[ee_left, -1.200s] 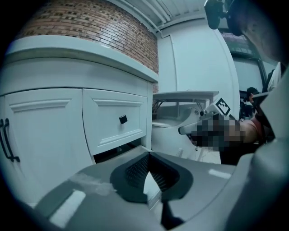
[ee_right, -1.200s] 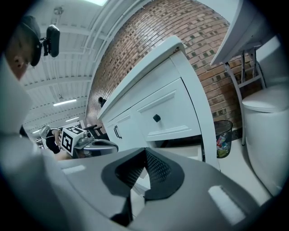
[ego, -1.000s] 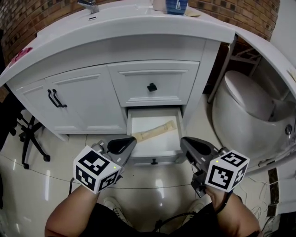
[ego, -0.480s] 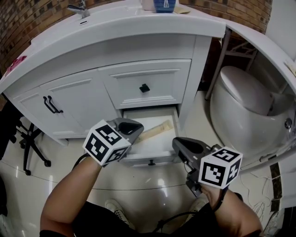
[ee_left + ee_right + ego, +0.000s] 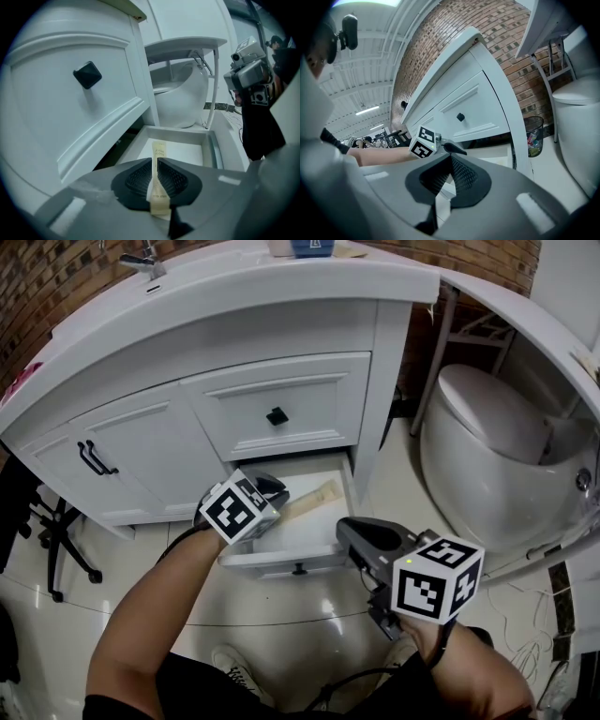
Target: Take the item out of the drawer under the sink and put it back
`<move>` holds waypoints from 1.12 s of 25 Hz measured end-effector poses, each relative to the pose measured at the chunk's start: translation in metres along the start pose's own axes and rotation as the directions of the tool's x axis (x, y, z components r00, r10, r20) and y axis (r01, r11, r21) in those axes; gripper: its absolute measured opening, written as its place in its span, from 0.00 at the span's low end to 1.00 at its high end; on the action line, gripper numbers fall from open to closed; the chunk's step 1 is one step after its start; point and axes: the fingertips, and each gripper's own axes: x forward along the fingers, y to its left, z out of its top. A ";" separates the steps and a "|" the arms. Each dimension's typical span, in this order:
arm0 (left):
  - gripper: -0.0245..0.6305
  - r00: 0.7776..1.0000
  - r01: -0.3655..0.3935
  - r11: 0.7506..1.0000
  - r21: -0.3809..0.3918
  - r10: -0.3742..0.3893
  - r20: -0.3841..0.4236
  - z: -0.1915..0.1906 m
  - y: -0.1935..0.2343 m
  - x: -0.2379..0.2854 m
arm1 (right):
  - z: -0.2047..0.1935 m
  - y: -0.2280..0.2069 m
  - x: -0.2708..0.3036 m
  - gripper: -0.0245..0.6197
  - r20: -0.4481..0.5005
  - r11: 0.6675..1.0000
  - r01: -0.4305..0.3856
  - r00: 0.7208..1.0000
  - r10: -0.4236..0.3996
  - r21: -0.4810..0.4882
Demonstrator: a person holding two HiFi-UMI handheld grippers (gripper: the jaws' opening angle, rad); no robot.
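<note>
Grey-jawed, the left gripper was seen inside the open white drawer. Its jaws were opening narrowly, with one end of the cream paper packet between them and the rest laid on the drawer floor. The right gripper was held closed and empty by the drawer front.

A flat strip is being kept inside the pulled-out drawer, at the foot of the vanity, below a shut drawer and the sink counter. Cabinet doors are being shown to their left, a toilet to the vanity's right. The left gripper is being held over the strip's near end, its jaws being opened with the strip in the gap. The right gripper is being held before the drawer's right front corner.
</note>
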 end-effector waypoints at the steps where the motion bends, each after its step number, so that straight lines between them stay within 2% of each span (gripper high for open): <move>1: 0.12 1.000 0.009 1.000 0.016 -0.009 -0.016 0.000 -0.001 0.006 | 0.000 0.000 0.000 0.05 0.001 1.000 0.000 1.000 0.000 0.001; 6: 0.14 0.994 0.038 0.994 0.102 -0.027 -0.106 -0.007 0.001 0.044 | 0.002 0.002 -0.003 0.05 0.004 1.000 -0.008 1.000 0.008 0.001; 8: 0.17 0.987 0.083 0.992 0.093 -0.069 -0.145 -0.013 -0.003 0.056 | 0.003 0.002 -0.004 0.05 0.007 1.000 -0.011 1.000 0.011 0.005; 10: 0.24 0.976 0.139 0.987 0.084 -0.122 -0.181 -0.019 -0.011 0.065 | 0.004 0.002 -0.004 0.05 0.009 1.000 -0.012 1.000 0.012 0.009; 14: 0.26 0.963 0.169 0.982 0.084 -0.147 -0.225 -0.029 -0.015 0.078 | 0.003 -0.001 -0.006 0.05 0.008 1.000 -0.013 1.000 0.012 0.017; 19: 0.24 0.958 0.183 0.983 0.013 -0.175 -0.227 -0.036 -0.017 0.087 | 0.007 0.002 -0.006 0.05 0.018 1.000 -0.023 1.000 0.022 0.017; 24: 0.18 0.964 0.174 0.985 0.005 -0.169 -0.206 -0.031 -0.017 0.086 | 0.002 0.006 -0.003 0.05 0.004 1.000 -0.028 1.000 0.028 0.012; 28: 0.09 0.969 0.151 0.988 0.027 -0.143 -0.199 -0.027 -0.015 0.080 | 0.001 0.003 -0.002 0.05 0.002 1.000 -0.021 1.000 0.021 0.012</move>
